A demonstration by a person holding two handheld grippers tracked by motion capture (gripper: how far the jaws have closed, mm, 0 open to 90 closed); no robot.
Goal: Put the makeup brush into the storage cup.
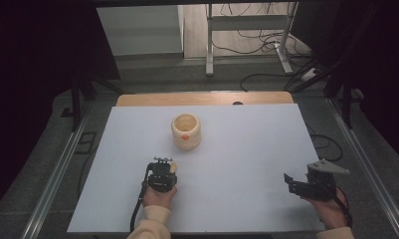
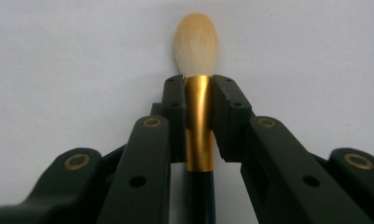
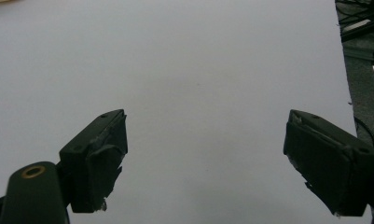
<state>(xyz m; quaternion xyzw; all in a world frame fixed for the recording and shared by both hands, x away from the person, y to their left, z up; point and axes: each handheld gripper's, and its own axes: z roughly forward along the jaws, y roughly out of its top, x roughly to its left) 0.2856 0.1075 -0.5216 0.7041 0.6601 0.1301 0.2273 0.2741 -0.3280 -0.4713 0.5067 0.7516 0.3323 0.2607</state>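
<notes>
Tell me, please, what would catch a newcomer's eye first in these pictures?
The brush stands out first: its gold collar is clamped between the left gripper's fingers, and its cream bristles point ahead over the white table. Next comes the cream cup, standing alone toward the table's far side. The right gripper waits wide open near the right edge.

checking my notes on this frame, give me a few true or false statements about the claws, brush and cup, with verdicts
1. The left claw is shut on the brush. True.
2. The jaws grip the brush by its bristles. False: they clamp its gold band.
3. The right claw holds the cup. False: it is open and holds nothing.
4. The cup stands upright on the white table, beyond the left claw. True.
5. The brush is inside the cup. False: it is apart, in the left claw.
</notes>
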